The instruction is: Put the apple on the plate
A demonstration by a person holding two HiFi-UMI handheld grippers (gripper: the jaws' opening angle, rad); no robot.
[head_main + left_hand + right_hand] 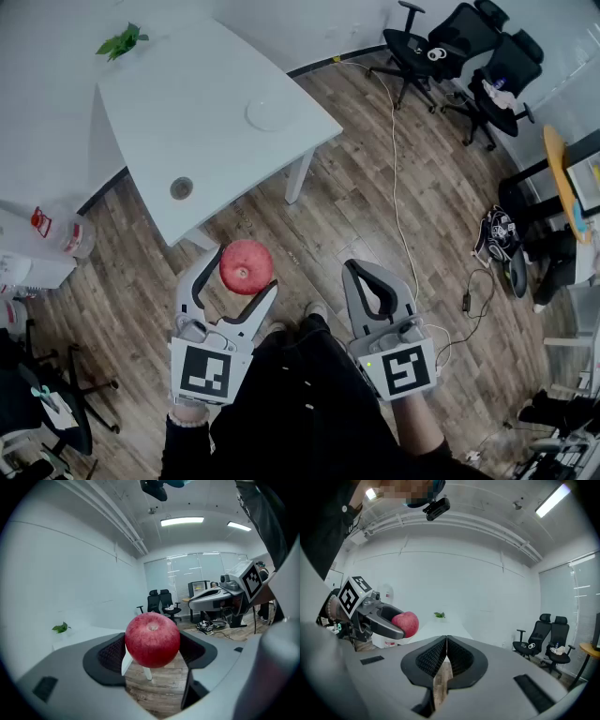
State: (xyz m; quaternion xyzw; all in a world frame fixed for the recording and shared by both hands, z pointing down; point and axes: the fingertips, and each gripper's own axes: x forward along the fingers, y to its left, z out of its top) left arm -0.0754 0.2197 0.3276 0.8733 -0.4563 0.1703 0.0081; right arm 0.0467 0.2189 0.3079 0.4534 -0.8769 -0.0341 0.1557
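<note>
The apple (pixel 246 266) is red, the table (pixel 169 122) and plate (pixel 270 114) white, the floor (pixel 375 216) brown planks, the chairs (pixel 441 47) black.

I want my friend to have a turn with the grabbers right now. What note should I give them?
Left gripper: shut on the apple and holding it in the air above the wooden floor.
Right gripper: jaws together, nothing in them.
Plate: on the white table ahead, with nothing on it.
Done: the apple is picked up.
Left: carry the apple over to the table, set it on the plate and let go.
</note>
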